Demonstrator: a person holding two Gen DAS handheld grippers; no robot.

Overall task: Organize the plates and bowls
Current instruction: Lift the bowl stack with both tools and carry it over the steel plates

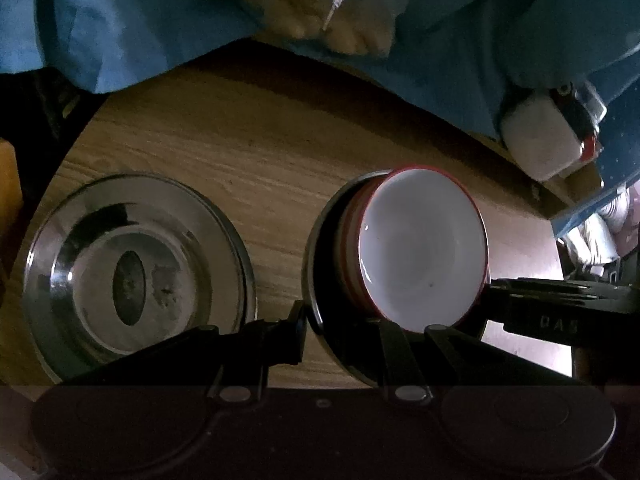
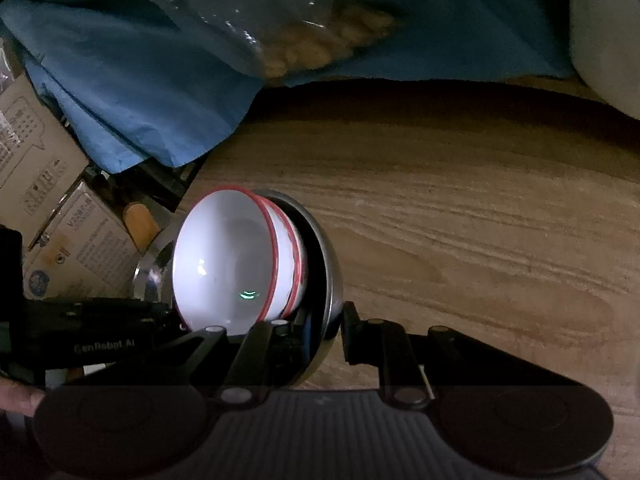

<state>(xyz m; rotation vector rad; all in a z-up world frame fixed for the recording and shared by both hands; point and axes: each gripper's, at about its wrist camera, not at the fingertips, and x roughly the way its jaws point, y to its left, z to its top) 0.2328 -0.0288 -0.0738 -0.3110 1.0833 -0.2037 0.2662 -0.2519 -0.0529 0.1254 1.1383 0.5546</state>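
A steel bowl [image 1: 326,240] holds a stack of white bowls with red rims [image 1: 424,252], tipped towards the camera above the wooden table [image 1: 280,132]. My left gripper [image 1: 336,324] is shut on the steel bowl's near-left rim. The right gripper [image 1: 494,296] grips the opposite rim. In the right wrist view the steel bowl [image 2: 330,272] and the white bowls [image 2: 224,256] sit just ahead, and my right gripper [image 2: 324,332] pinches the steel rim. The left gripper [image 2: 166,314] comes in from the left. A steel plate [image 1: 92,248] lies on the table at the left.
A blue cloth [image 1: 140,20] and a clear bag of pale pieces [image 2: 304,48] lie along the far edge. A white object with a red part [image 1: 540,140] sits at the back right. Cardboard boxes [image 2: 36,152] stand beyond the table's left edge. A person's fingertip [image 2: 16,400] shows low left.
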